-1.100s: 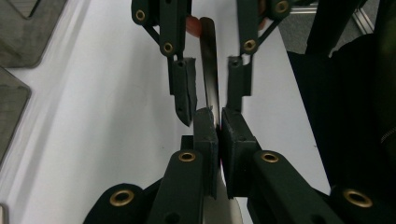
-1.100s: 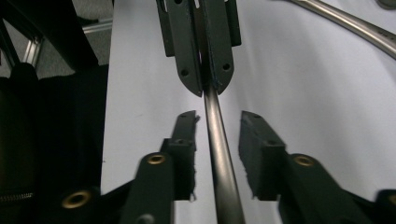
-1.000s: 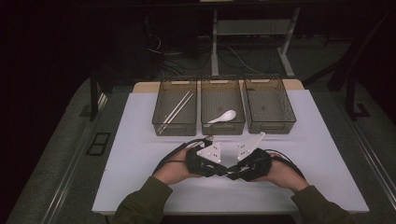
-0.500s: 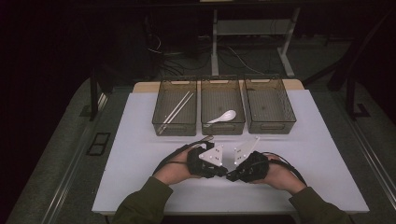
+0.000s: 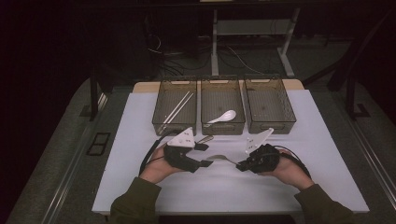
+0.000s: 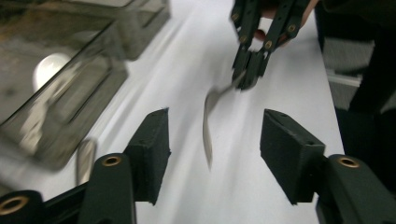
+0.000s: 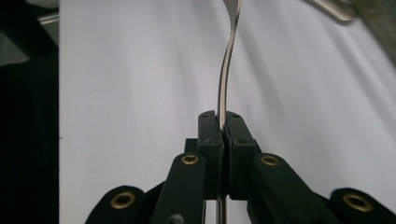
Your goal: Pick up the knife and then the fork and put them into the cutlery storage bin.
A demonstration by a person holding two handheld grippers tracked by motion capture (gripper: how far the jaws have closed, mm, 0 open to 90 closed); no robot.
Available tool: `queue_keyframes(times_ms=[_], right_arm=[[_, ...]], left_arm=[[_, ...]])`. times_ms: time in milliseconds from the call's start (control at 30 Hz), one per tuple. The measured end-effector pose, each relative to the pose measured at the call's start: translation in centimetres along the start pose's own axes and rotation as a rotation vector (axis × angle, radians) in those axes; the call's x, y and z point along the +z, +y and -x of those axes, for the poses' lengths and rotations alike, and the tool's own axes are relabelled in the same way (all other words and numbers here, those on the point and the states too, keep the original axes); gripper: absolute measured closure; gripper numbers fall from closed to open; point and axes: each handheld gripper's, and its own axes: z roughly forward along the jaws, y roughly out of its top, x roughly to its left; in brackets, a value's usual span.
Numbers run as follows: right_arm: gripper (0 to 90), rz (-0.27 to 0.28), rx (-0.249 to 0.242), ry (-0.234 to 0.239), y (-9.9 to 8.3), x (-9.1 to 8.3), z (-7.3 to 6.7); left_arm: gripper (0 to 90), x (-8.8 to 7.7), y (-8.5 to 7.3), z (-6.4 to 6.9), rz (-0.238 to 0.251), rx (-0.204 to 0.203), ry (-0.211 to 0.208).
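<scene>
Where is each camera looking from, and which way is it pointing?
High view: sits above the person's side, looking forward and down at the table, three bins and both hands with the left gripper and right gripper.
Left gripper view: rides the left gripper, looking between its open fingers at the metal spoon and the right gripper beyond.
Right gripper view: rides the right gripper, looking along its fingers, shut on the metal spoon.
Shared: all three views show the metal spoon and white tabletop.

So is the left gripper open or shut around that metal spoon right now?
Open. The left gripper has just been opening; its fingers stand apart from the metal spoon between them.
</scene>
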Motion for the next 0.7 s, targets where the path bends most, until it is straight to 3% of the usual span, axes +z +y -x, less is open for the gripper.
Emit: queue_keyframes(times_ms=[233,400,700], right_arm=[[86.7,0.036,0.087,-0.071,-0.8,-1.8,1.4],[86.7,0.076,0.178,-0.124,-1.1,-3.1,2.5],[86.7,0.141,0.27,-0.212,-1.5,-5.9,5.2]], left_arm=[[30.8,-1.4,-2.2,-0.4,0.024,-0.094,0.086],[22.7,-2.1,-3.7,-0.1,0.029,-0.123,0.142],[13.4,-2.7,-6.5,0.6,0.021,-0.18,0.201]])
